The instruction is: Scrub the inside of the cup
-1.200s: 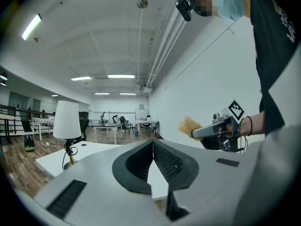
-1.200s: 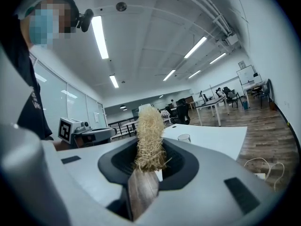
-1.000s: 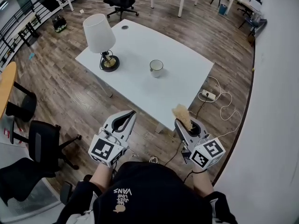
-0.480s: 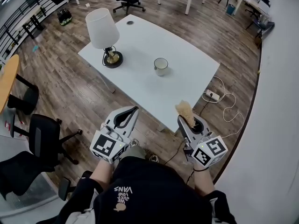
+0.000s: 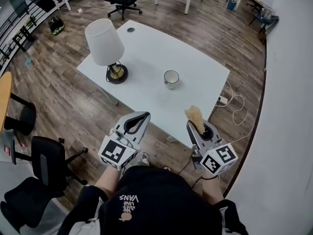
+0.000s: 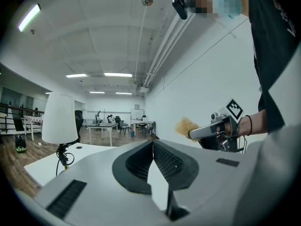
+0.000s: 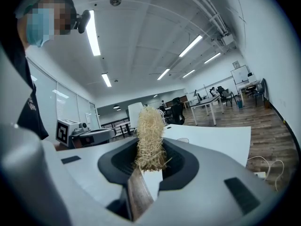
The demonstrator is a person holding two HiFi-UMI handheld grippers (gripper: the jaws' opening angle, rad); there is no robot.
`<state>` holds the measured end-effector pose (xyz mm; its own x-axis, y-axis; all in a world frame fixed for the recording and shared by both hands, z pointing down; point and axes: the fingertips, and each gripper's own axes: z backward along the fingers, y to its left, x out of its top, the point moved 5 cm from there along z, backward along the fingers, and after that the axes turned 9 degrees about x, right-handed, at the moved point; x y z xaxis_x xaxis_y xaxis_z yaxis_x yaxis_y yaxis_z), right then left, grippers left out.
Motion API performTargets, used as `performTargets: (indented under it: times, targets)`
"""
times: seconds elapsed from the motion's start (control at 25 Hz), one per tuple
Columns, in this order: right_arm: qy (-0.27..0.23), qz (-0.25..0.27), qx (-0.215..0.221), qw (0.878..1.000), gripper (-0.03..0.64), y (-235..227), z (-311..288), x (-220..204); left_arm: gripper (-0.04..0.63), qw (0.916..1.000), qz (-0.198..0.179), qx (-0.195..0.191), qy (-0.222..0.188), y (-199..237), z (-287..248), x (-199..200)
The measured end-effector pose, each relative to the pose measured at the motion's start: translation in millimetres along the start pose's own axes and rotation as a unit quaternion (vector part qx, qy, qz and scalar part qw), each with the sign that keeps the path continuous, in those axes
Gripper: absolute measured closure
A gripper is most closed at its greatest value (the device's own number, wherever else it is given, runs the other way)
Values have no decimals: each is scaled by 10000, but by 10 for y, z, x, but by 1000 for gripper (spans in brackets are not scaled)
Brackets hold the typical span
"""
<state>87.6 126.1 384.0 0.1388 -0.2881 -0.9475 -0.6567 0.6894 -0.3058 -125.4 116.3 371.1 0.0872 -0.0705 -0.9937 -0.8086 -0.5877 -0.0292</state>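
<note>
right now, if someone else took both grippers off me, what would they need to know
Left gripper: shut, nothing between the jaws, held short of the table's near edge.
Right gripper: shut on the scrub brush, bristles sticking out ahead of the jaws.
Cup: upright on the white table, to the right of the lamp, clear of both grippers.
Done: brush is in the grip.
Left: get to the table, probably steady the cup with the free gripper, then scrub its inside. No scrubbing begun.
</note>
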Motion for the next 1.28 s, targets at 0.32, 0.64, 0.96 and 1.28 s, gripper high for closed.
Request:
performTargets:
  times: [0.32,0.64,0.96,1.28]
  targets:
    - [-73,-57,-415,9991,517,-19,-321,-33,584,9994,31,-351,-56,384,-146,-48]
    - [-56,-132,-635,9979,517,-231,-365,-8,584,9985,105,-528,-56,475,-449,-135]
    - [48,-180,-447,9988,517,-709,-436,125,584,9988,147,-458,-9,424,-971,-60]
    - [190,-144,-112,9997,517,-1162,-568,201,584,9996,102,-246,-52,384,-1375,-91]
